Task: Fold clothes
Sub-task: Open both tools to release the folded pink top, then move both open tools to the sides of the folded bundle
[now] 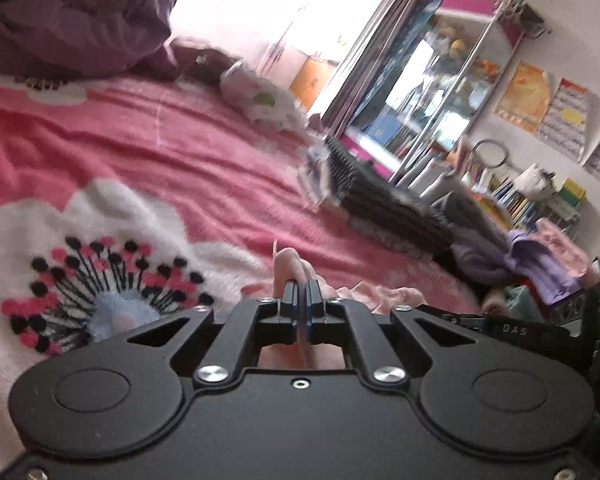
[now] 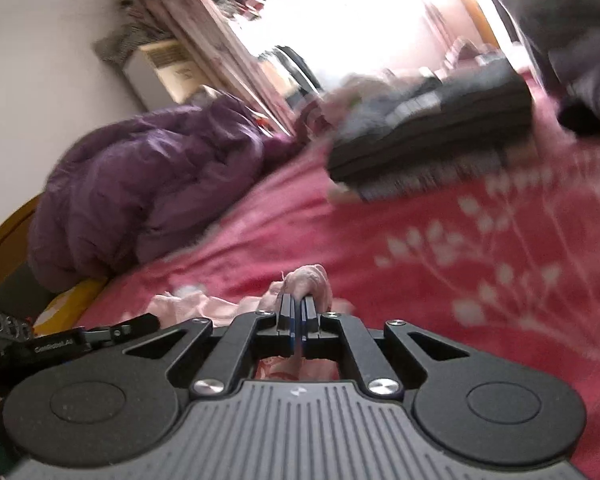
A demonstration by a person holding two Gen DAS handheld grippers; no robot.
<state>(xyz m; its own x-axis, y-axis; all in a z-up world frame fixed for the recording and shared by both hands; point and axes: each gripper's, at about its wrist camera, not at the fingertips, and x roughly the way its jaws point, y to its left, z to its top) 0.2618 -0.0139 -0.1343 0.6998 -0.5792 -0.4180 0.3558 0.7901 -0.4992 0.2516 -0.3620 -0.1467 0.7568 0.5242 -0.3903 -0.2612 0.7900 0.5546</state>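
My left hand-held gripper (image 1: 301, 286) is pressed together on a fold of the pink garment (image 1: 288, 268), which bunches up just past the fingertips and also shows under the jaws, nearer me. My right hand-held gripper (image 2: 299, 300) pinches another bunch of the same pink garment (image 2: 310, 280) in the same way, with cloth poking out beyond its tips. The rest of the garment trails sideways: to the right of my left gripper and to the left of my right one, so I judge its long axis runs between my two hands, low over the bed (image 1: 180, 152). Neither hand is nearer; each holds an end. The coming move, as I read it, turns on carrying both ends forward together so the edge lands square. Ahead of both grippers lies open pink bedspread, a white flower print (image 1: 100, 280) to the left of my left gripper. Further on sits a dark folded stack (image 1: 380, 208), ahead and to the right. A purple quilt (image 2: 140, 184) lies heaped far to the left, the bright window (image 1: 260, 8) beyond it all.
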